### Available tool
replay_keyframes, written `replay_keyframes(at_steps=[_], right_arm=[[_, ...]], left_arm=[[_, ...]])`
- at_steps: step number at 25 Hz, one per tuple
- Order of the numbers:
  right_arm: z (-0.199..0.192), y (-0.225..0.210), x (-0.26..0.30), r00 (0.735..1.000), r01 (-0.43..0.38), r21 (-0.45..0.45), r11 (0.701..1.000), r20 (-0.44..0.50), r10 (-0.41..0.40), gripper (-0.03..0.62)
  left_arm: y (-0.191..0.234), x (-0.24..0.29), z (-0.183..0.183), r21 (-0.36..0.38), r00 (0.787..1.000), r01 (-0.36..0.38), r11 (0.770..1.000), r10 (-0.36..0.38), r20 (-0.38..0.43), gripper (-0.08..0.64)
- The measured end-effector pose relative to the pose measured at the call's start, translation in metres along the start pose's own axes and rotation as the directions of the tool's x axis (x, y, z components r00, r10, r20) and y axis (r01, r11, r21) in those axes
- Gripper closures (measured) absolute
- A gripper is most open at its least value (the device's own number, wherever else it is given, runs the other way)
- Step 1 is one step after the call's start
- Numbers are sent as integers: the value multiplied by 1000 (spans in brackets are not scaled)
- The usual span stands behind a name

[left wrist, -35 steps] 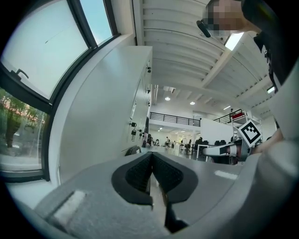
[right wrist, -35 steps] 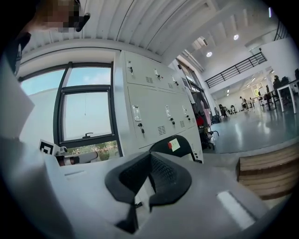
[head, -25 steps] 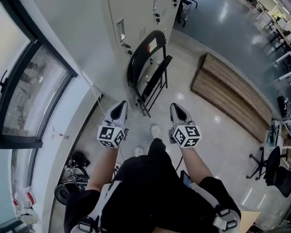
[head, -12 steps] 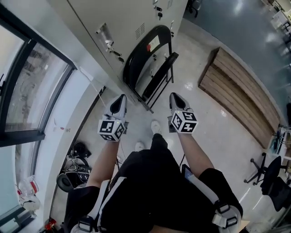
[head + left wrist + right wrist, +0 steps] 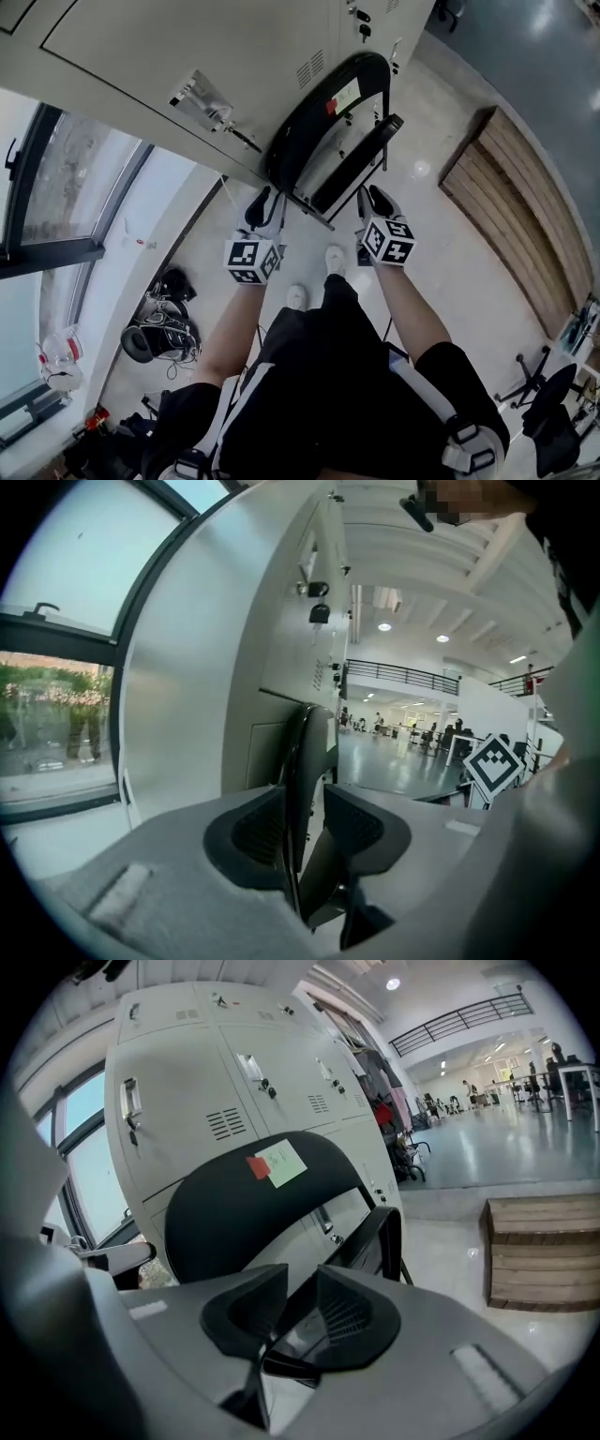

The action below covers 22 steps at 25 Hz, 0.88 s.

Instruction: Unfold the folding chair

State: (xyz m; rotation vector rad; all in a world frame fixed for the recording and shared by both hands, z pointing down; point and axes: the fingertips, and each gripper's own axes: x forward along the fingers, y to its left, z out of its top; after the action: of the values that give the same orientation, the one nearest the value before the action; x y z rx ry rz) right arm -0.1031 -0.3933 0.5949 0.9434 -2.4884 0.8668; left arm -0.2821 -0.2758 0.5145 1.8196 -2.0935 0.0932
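A black folding chair (image 5: 328,127) leans folded against the grey lockers (image 5: 169,56), with a red and pale green label (image 5: 342,97) on its backrest. My left gripper (image 5: 265,199) is at the chair's left frame edge. In the left gripper view its jaws (image 5: 307,803) are opening, and the chair's black edge (image 5: 305,747) shows in the gap without the pads pressing on it. My right gripper (image 5: 375,199) is by the folded seat's lower end. Its jaws (image 5: 302,1283) are opening too, a narrow gap, with the seat (image 5: 375,1237) just beyond them.
A low wooden platform (image 5: 516,216) lies on the shiny floor to the right. A window (image 5: 66,187) fills the left wall, with bags and gear (image 5: 159,333) heaped below it. An office chair (image 5: 553,422) stands at the lower right. The person's white shoes (image 5: 333,261) are just behind the grippers.
Both grippers have moved forward and down, close up to the folded chair. Their jaws, shut before, have parted. The chair has not moved.
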Motion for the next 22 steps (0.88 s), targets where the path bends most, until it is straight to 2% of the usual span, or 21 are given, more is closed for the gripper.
replay_keyframes(at_steps=[3,5,9,18,22], right_arm=[[-5,-3,19,999,-18,-2,1000,-37,18,492],[-6,-7,29,998,-22,-16,1000,-58,21,485],[-3,-20,49,996,-3,15,1000,-90,4,459],[-10,-28,64,991,36,43,998,-129,-30,453],[-17,-35,70,988,79,120,990,-143,-61,400]], left_arm=[[16,13,-14,-63,998,-66,996,64,-29,410],[18,17,-21,-76,996,-83,994,80,-37,402],[19,29,-23,-67,995,-90,994,87,-39,376],[22,39,-19,-82,994,-110,991,110,-4,370],[22,38,-19,-105,994,-110,988,111,7,371]])
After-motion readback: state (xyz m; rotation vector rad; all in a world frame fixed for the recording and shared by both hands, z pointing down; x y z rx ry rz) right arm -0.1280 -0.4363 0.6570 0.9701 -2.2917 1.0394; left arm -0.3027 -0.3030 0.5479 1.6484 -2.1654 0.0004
